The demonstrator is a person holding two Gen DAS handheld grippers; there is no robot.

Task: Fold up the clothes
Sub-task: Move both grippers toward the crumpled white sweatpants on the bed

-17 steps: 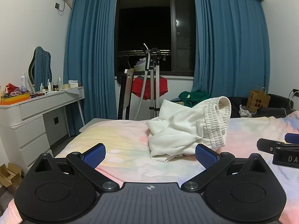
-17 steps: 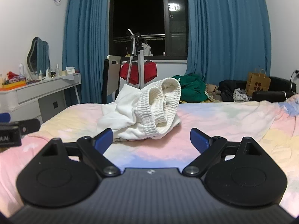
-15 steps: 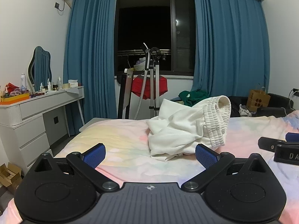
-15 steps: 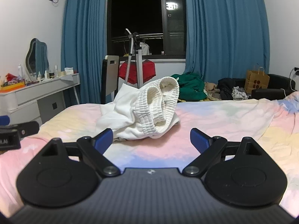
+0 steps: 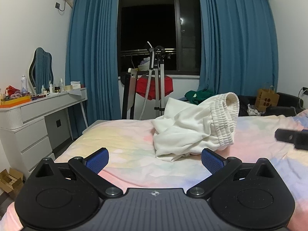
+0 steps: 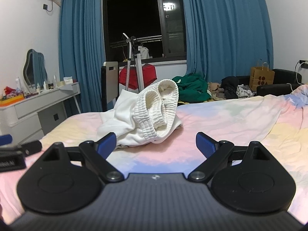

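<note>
A crumpled white garment [image 5: 194, 127] with a ribbed elastic waistband lies in a heap on the pastel bedsheet [image 5: 125, 146]. In the right wrist view the same white garment [image 6: 146, 119] shows its waistband standing up toward me. My left gripper [image 5: 155, 158] is open, just short of the heap, with nothing between its blue pads. My right gripper [image 6: 156, 144] is open too, its left pad close to the garment's near edge. The right gripper's tip [image 5: 290, 137] shows at the right edge of the left wrist view.
A white dressing table [image 5: 34, 115] with bottles and a mirror stands at the left. Beyond the bed's far edge are a garment steamer stand [image 5: 156, 80], a red garment, blue curtains and a dark window. A green clothes pile [image 6: 190, 88], a paper bag [image 6: 261, 78] and a black sofa lie at the right.
Both grippers have shifted slightly: the garment sits a little lower and nearer in the right wrist view, and the right gripper's tip has slid rightward in the left view. Both stay open.
</note>
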